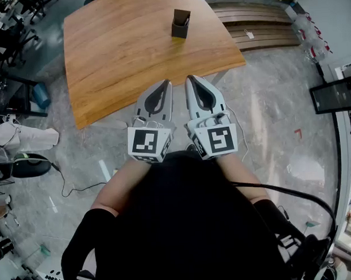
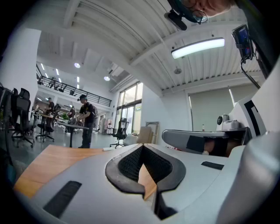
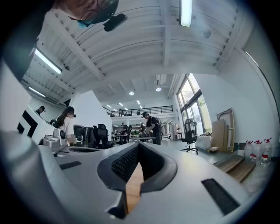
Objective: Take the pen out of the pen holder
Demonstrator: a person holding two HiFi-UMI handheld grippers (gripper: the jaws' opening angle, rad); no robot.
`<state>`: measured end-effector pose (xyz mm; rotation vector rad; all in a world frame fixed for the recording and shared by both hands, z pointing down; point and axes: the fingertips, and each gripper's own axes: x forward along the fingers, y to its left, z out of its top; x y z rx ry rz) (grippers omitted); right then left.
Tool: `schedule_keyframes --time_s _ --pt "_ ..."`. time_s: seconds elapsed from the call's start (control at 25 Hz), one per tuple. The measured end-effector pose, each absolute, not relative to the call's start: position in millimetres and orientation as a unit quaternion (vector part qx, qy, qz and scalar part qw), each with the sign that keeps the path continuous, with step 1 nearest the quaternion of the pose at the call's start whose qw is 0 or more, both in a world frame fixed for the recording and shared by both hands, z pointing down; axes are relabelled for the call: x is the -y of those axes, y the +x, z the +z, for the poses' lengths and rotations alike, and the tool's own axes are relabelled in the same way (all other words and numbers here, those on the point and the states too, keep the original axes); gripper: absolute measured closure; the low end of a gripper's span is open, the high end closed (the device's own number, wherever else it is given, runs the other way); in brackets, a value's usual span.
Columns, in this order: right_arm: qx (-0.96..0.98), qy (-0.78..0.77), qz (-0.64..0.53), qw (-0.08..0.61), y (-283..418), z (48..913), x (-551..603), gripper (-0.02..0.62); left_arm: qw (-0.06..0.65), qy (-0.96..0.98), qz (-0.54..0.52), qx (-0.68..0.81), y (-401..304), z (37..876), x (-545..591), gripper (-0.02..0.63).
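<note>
A dark square pen holder (image 1: 180, 24) stands on the far part of the wooden table (image 1: 126, 58); I cannot make out the pen in it. Both grippers are held side by side close to the person's body, pointing at the table's near edge, well short of the holder. The left gripper (image 1: 167, 82) (image 2: 142, 145) is shut, tips meeting, nothing between them. The right gripper (image 1: 190, 78) (image 3: 138, 143) is likewise shut and empty. Through each pair of jaws only a sliver of tabletop shows; the holder appears in neither gripper view.
Stacked wooden slats (image 1: 257, 24) lie on the floor right of the table. A dark screen (image 1: 335, 93) stands at the right edge, and a blue bin (image 1: 40, 95) and cables lie at the left. People (image 2: 85, 120) and office chairs (image 3: 190, 135) are far off in the hall.
</note>
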<state>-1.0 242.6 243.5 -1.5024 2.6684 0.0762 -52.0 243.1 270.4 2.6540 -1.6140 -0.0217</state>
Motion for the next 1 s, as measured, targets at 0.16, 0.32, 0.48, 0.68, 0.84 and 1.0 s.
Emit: schedule_keyframes --time_s 0.16,0.32,0.48,0.68,0.84,1.0 --pt "-0.871 -0.489 0.022 0.038 2.1 244.6 -241.7 0.581 0.021 0.855 -0.003 0.518 -48.5 273.1 -242.2 0.606" --pt "-0.872 -0.488 0.02 0.039 6.2 246.0 -241.7 0.581 0.029 0.857 0.001 0.515 -43.0 277.2 -240.8 0.606" --pt "-0.872 -0.488 0.022 0.039 17.7 246.3 -239.4 0.581 0.032 0.856 0.0 0.516 -31.9 279.5 -237.7 0.606" --pt "-0.881 -0.472 0.01 0.042 35.5 248.0 -231.6 0.581 0.027 0.849 0.001 0.527 -13.9 276.7 -232.3 0.606" --pt "-0.892 -0.45 0.002 0.044 45.0 253.0 -227.1 0.581 0.027 0.839 -0.002 0.544 -6.1 279.5 -225.2 0.606" --pt "-0.893 -0.449 0.002 0.034 58.9 263.4 -215.2 0.581 0.033 0.832 0.001 0.554 3.3 287.3 -213.9 0.606"
